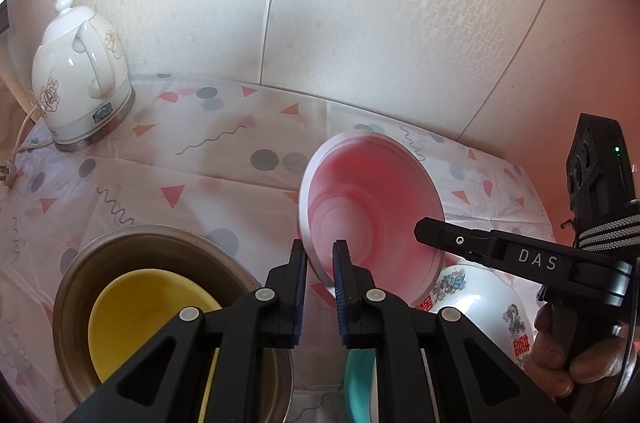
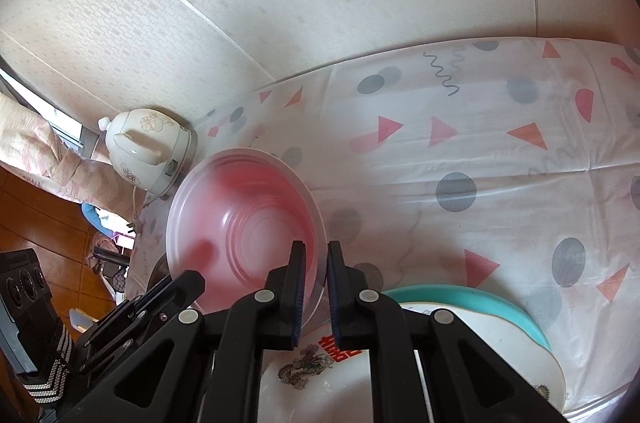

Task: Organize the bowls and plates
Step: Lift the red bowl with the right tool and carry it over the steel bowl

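Bowl [image 1: 372, 207], pink and translucent, is held tilted in the air above the patterned tablecloth [image 1: 224, 159], gripped at opposite sides of its rim. The left gripper [image 1: 320, 263] is clenched on the near edge as seen in the left wrist view, and the right gripper [image 2: 316, 267] is pinched on the rim at the bowl's lower right in its own view. Just beneath the bowl a white printed bowl [image 2: 320, 367] is nested in a teal bowl [image 2: 480, 299]; to the left a yellow bowl [image 1: 148, 319] is seated inside a metal pot [image 1: 160, 243]. A carry step appears to be in hand: the pink bowl is lifted and not yet placed. The next move would call for levelling it and lowering it onto one of the stacks before both grips are loosened. A white kettle [image 1: 80, 75] stands well apart by the wall.
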The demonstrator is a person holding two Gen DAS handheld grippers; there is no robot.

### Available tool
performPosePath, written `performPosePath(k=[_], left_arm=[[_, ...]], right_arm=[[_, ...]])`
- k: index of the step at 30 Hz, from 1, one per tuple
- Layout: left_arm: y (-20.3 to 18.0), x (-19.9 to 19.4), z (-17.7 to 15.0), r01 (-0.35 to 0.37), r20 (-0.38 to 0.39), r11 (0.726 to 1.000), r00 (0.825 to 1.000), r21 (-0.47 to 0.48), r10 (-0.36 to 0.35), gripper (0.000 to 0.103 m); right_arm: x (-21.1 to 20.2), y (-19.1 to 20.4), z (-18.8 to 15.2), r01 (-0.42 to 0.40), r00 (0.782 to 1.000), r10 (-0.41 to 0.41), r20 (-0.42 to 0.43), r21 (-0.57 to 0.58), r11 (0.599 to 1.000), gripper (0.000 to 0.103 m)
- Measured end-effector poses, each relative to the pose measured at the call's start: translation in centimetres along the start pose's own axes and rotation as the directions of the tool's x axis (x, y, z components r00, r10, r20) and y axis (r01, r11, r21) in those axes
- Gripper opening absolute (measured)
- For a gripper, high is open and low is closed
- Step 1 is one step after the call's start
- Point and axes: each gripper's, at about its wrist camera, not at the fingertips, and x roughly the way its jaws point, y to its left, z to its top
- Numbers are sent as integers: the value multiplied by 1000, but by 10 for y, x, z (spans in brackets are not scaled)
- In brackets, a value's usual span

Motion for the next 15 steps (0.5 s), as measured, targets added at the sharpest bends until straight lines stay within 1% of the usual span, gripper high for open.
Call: performPosePath(k=[7,15], left_arm=[[3,-14,-5,8,23,1000,1000,4,-8,13],[8,-30,-11,14,44,1000,999,-12,-13,13]], right_arm=[[-7,8,-4,2,1000,-2,9,-15,1000,11],[-15,22,-10,4,1000,-3,19,-42,999,11]])
